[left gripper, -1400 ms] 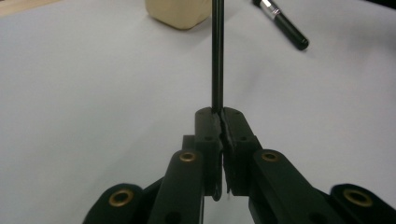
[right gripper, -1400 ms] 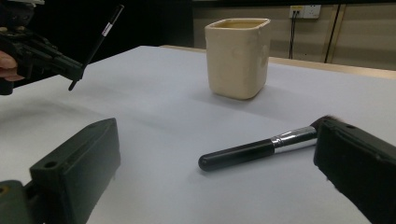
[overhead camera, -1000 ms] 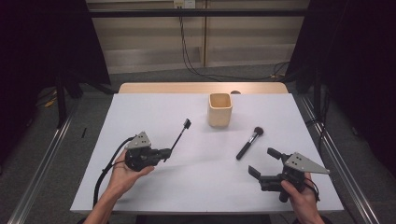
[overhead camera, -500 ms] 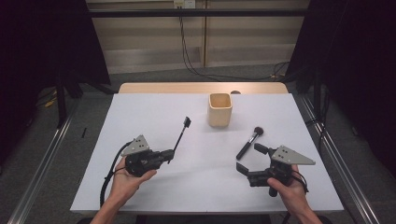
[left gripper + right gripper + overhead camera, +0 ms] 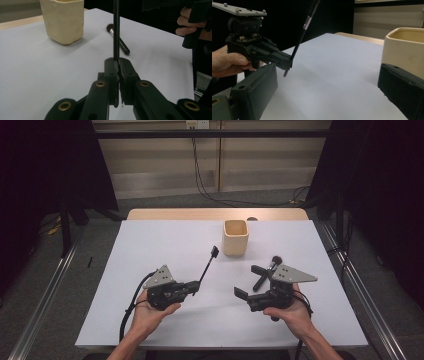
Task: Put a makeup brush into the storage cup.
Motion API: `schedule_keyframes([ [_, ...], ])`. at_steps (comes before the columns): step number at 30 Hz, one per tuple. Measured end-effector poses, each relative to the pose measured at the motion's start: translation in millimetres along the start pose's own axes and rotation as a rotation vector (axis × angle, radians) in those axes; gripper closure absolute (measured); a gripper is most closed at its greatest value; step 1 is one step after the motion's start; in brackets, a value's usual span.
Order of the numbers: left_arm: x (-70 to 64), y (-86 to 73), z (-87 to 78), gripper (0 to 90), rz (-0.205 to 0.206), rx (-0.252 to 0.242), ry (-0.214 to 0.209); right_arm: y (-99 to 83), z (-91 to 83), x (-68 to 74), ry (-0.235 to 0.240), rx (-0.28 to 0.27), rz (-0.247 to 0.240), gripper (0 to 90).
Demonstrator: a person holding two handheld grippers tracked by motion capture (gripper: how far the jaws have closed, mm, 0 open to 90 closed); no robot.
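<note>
So my left gripper (image 5: pixel 192 287) had its jaws pinching the thin black brush (image 5: pixel 207 265), raised over the table's (image 5: pixel 150 245) near-left. My right gripper (image 5: pixel 250 282) was spread wide, just beside the second brush (image 5: pixel 265 274).

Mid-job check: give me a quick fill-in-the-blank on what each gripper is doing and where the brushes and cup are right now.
1. The left gripper is shut on the thin black ____.
2. The right gripper has its jaws ____.
3. The round-headed brush lies on the ____.
4. The cream cup stands ____.

Missing words: brush; open; table; upright
</note>
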State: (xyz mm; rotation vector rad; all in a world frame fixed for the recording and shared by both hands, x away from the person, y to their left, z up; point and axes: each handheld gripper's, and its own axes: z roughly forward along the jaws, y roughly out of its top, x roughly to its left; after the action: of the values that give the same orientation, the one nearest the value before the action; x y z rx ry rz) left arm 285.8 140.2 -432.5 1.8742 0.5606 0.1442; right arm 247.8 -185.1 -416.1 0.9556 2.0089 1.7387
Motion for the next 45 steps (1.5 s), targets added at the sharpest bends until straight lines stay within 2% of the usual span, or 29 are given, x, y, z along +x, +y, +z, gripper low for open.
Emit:
schedule_keyframes([
  [6, -3.4, 6.0, 8.2, 85.8, 0.012, -0.007, -0.01, 7.7, 15.3, 2.7, 0.03, 0.006, -0.008, 4.1],
  [8, -4.0, 7.6, 11.5, 85.8, 0.004, -0.014, -0.019, 11.3, 20.2, 4.5, 0.034, 0.009, -0.011, 4.6],
  [12, -5.5, 12.1, 17.7, 85.8, 0.018, -0.007, -0.029, 16.0, 27.5, 4.6, 0.04, 0.012, -0.02, 7.1],
  [16, -8.4, 16.0, 22.9, 85.8, 0.025, -0.022, -0.041, 19.0, 33.3, 4.4, 0.041, -0.01, -0.023, 13.4],
  [18, -9.6, 15.5, 25.2, 85.8, 0.023, -0.024, -0.046, 19.7, 35.9, 5.1, 0.041, -0.025, -0.026, 18.4],
  [20, -11.0, 14.1, 26.8, 85.8, 0.019, -0.029, -0.048, 20.4, 38.9, 4.6, 0.068, -0.019, -0.008, 26.2],
  [24, -12.1, 14.0, 28.2, 85.8, 0.01, -0.039, -0.055, 19.2, 42.9, 4.4, 0.07, -0.008, -0.019, 36.9],
  [29, -13.8, 12.0, 30.3, 85.8, 0.02, -0.03, -0.059, 17.2, 43.9, 2.8, 0.067, -0.008, -0.02, 51.3],
  [35, -14.2, 10.6, 30.3, 85.8, 0.036, -0.015, -0.068, 16.0, 44.2, 2.1, 0.093, -0.013, -0.011, 69.9],
  [40, -14.6, 8.2, 31.5, 85.7, 0.04, -0.011, -0.071, 14.9, 44.7, 1.3, 0.103, -0.013, -0.003, 78.4],
  [45, -14.1, 6.9, 33.2, 85.7, 0.059, -0.01, -0.063, 14.5, 45.6, 1.9, 0.11, -0.01, 0.005, 81.1],
])
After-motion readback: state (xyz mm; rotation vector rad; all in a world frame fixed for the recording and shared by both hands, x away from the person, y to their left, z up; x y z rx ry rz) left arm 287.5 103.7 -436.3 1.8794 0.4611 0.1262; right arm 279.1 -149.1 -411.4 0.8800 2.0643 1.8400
